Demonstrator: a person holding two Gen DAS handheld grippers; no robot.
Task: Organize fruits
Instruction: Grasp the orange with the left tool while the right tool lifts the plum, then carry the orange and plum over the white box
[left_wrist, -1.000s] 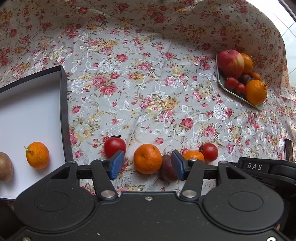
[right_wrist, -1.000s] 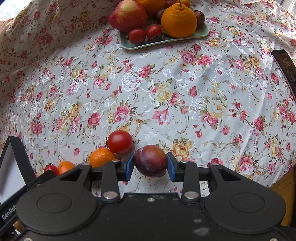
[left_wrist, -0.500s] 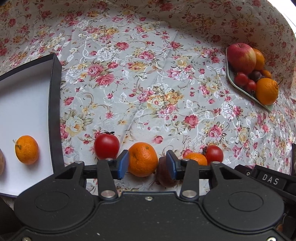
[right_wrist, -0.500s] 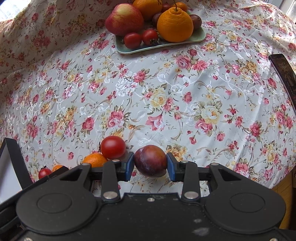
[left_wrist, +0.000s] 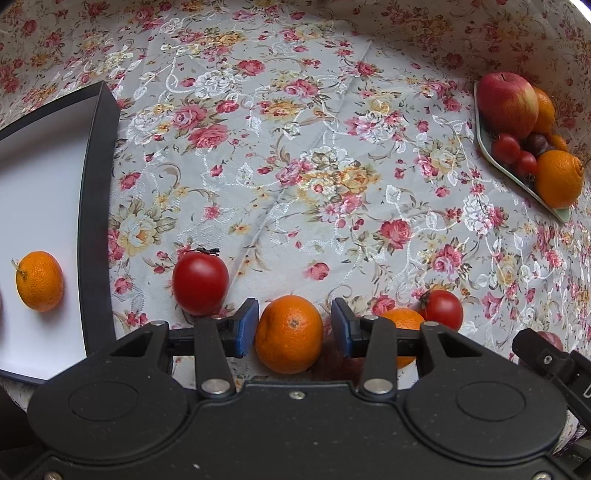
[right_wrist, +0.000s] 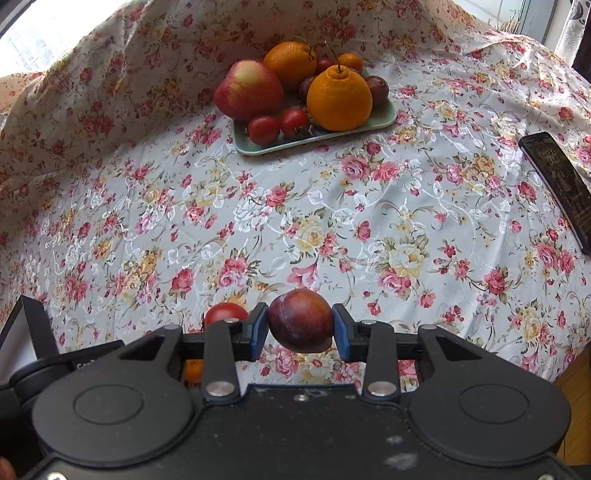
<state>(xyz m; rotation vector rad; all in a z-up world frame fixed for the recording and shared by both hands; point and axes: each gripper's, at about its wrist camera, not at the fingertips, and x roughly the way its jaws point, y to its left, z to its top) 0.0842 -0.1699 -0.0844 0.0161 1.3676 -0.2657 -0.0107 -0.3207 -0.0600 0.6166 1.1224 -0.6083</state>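
Left gripper (left_wrist: 294, 328): we see its blue pads on either side of a mandarin (left_wrist: 289, 333); left pad looks to touch the peel, right pad shows a thin gap, so we call it not clamped, though the fisheye edge makes contact hard to judge.
Mandarin: sits on the floral tablecloth (left_wrist: 295, 166), between the pads, low in the left wrist view.
Right gripper (right_wrist: 300, 327): clenched on a plum (right_wrist: 300, 320), both pads pressing its sides; the plum hangs clear of the cloth.
Loose fruit: we count a tomato (left_wrist: 200, 282) just left of the left gripper, and a second mandarin (left_wrist: 402, 320) touching a smaller tomato (left_wrist: 442, 309) just behind its right finger.
Box (left_wrist: 96, 221): black-walled with a white floor, at the left; one small orange (left_wrist: 40, 280) lies inside it.
Green tray (right_wrist: 314, 142): far side of the cloth, well apart from both grippers; holds an apple (right_wrist: 248, 90), a knobbed orange (right_wrist: 339, 99), two small tomatoes (right_wrist: 263, 129), more plums and oranges behind.
Dark flat object (right_wrist: 557, 184): lies at the right edge of the cloth; we can't tell what it is.
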